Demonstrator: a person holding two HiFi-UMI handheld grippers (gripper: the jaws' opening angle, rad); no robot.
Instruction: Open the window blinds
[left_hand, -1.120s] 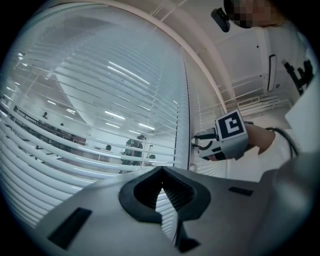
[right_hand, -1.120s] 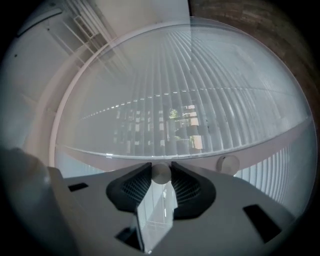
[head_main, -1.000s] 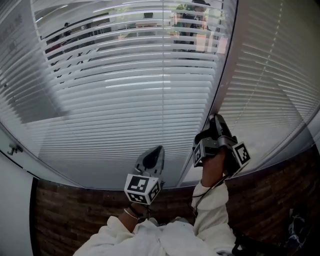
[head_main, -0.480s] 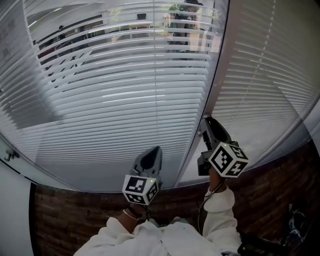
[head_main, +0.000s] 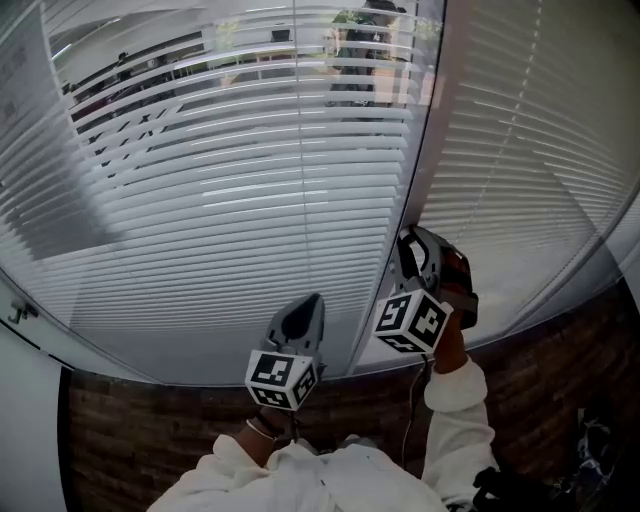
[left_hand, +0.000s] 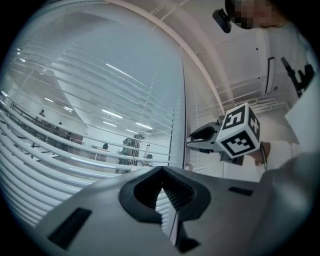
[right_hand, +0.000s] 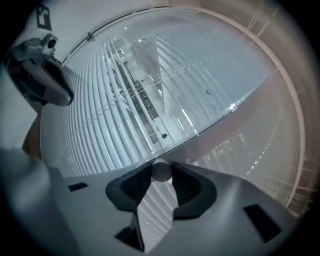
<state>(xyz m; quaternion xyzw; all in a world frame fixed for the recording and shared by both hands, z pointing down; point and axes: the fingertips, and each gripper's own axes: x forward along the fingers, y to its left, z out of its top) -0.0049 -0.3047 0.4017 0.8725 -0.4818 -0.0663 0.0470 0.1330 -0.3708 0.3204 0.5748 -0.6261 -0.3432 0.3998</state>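
White slatted blinds (head_main: 250, 200) cover the left pane, and a second set (head_main: 540, 150) covers the right pane. Their upper slats are tilted enough to show an office behind. My right gripper (head_main: 408, 245) reaches up to the post between the panes. In the right gripper view its jaw tips (right_hand: 161, 175) are shut on the round end of the blinds' wand (right_hand: 161, 171); the jaws have just been opening a little with the wand still between them. My left gripper (head_main: 305, 315) points at the lower slats, shut and holding nothing; its tips (left_hand: 161, 175) meet.
A dark post (head_main: 425, 130) separates the two panes. A brick wall (head_main: 150, 430) runs below the sill. People stand in the office behind the glass (head_main: 365, 50). The right gripper's marker cube (left_hand: 240, 131) shows in the left gripper view.
My right hand has rolled at the post, so its marker cube now faces left of the wrist. The left gripper has stayed put.
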